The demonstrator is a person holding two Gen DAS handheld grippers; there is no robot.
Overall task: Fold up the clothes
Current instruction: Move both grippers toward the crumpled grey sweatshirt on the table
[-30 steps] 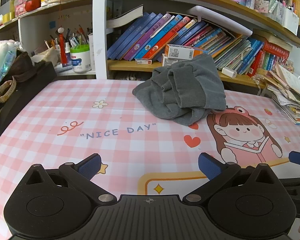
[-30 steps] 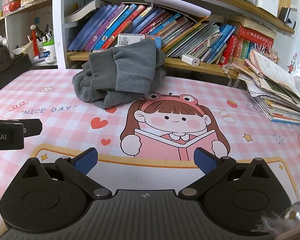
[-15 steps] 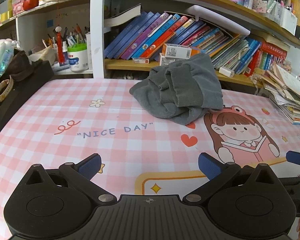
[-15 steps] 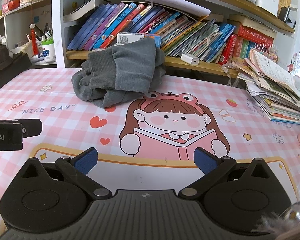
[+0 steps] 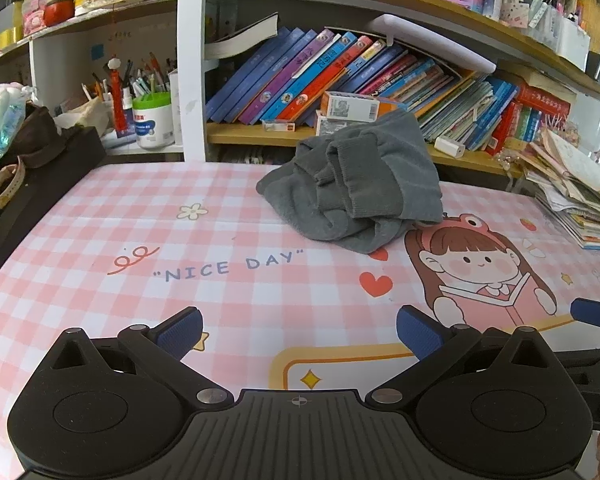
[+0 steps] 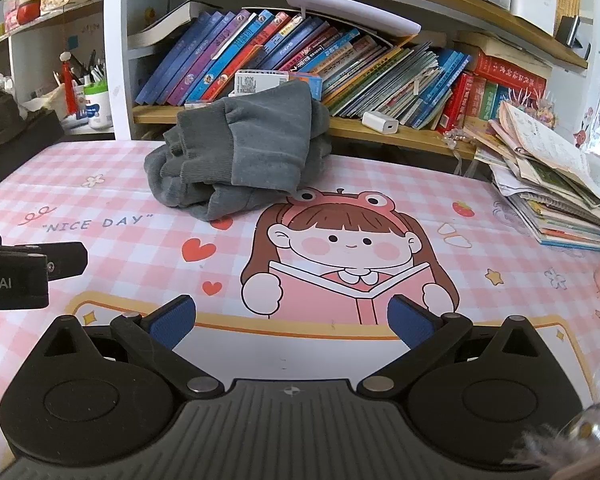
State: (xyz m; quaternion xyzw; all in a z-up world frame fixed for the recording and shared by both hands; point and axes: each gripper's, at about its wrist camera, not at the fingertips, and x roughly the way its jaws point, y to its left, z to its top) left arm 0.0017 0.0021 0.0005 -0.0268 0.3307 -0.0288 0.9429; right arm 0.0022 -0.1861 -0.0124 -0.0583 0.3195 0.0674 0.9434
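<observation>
Left wrist view shows my left claw spread wide and empty over the near part of the pink checked table mat. My right claw is just as wide apart, holding nothing, above the cartoon girl with a book. Far across the mat lies the crumpled grey garment, bunched at the far edge in front of the bookshelf, well apart from both claws.
</observation>
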